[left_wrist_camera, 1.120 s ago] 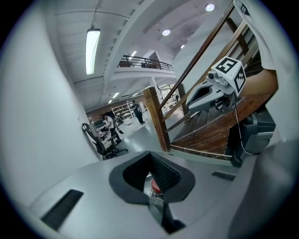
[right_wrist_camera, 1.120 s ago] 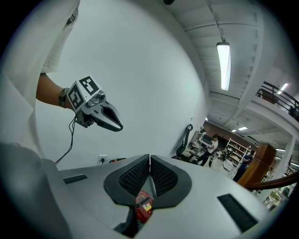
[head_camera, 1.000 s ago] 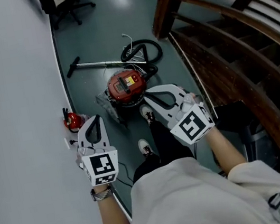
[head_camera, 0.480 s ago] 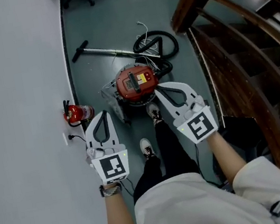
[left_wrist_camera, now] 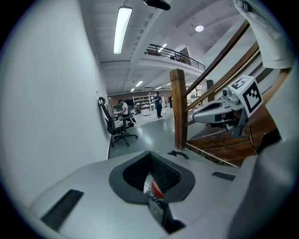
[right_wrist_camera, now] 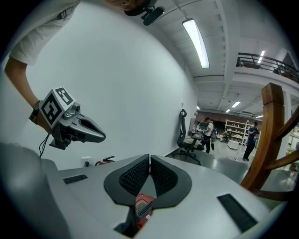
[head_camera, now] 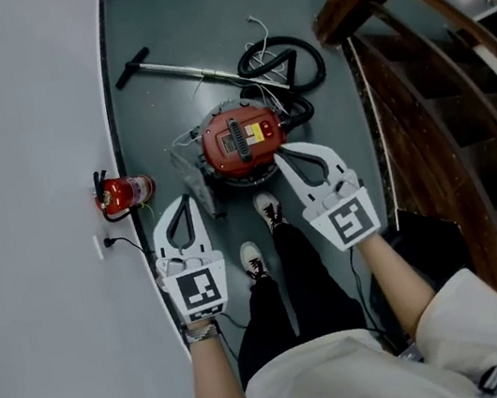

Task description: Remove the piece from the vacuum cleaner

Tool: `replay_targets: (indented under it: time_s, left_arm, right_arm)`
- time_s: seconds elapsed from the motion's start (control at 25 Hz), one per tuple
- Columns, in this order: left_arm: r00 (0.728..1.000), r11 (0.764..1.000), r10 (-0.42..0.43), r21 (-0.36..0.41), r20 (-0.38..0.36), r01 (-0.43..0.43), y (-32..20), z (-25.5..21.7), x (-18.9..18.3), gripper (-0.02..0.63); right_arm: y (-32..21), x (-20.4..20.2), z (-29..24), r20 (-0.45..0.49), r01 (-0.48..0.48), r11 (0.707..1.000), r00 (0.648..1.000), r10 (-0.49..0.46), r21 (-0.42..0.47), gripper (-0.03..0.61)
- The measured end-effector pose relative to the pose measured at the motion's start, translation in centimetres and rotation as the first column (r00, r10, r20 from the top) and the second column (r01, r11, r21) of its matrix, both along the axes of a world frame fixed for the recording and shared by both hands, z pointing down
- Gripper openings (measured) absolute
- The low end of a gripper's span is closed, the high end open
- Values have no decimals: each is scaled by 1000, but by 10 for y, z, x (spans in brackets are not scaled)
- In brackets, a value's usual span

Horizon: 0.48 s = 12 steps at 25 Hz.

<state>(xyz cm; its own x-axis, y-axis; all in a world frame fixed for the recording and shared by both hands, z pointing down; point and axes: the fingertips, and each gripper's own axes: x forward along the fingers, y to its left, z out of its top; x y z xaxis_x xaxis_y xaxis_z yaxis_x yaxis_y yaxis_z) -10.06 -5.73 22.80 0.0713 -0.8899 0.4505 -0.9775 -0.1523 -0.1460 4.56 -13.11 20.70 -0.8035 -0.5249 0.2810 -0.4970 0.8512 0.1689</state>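
Grey-green floor (head_camera: 189,23) runs as a strip between the white wall (head_camera: 19,138) on your left and the wooden staircase (head_camera: 441,102) on your right. The red vacuum cleaner (head_camera: 240,142) sits in the middle of that strip, just beyond your shoes (head_camera: 269,209). Its black hose (head_camera: 286,58) is coiled on the far right side, close to the stair edge. The metal wand (head_camera: 173,66) lies across the floor on the far side, with open floor past it.

Your left gripper (head_camera: 182,200) hangs over the floor near the wall's base line, its jaws pressed together on nothing. A red fire extinguisher (head_camera: 117,194) and a wall socket (head_camera: 100,245) sit just to its left. Your right gripper (head_camera: 281,154) is likewise closed and empty, its tips over the canister's near right rim. Between the two grippers the floor in front of the canister is clear apart from your feet.
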Motion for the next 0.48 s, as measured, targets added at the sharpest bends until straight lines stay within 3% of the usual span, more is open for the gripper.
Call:
replay_targets:
  time_s: [0.2, 0.36, 0.48]
  left_arm:
    - [996, 997, -71, -38, -52, 69, -5, 46, -11, 0]
    - [996, 991, -71, -118, -56, 64, -9, 100, -9, 0]
    - [994, 986, -87, -152, -74, 75, -10, 132, -8, 0]
  right_arm:
    - [-4, -9, 45, 11, 22, 997, 1000, -21, -73, 30]
    - [-17, -9, 80, 61, -45, 978, 996, 58, -205, 31]
    - [-28, -16, 109, 66, -34, 969, 997, 51, -244, 31]
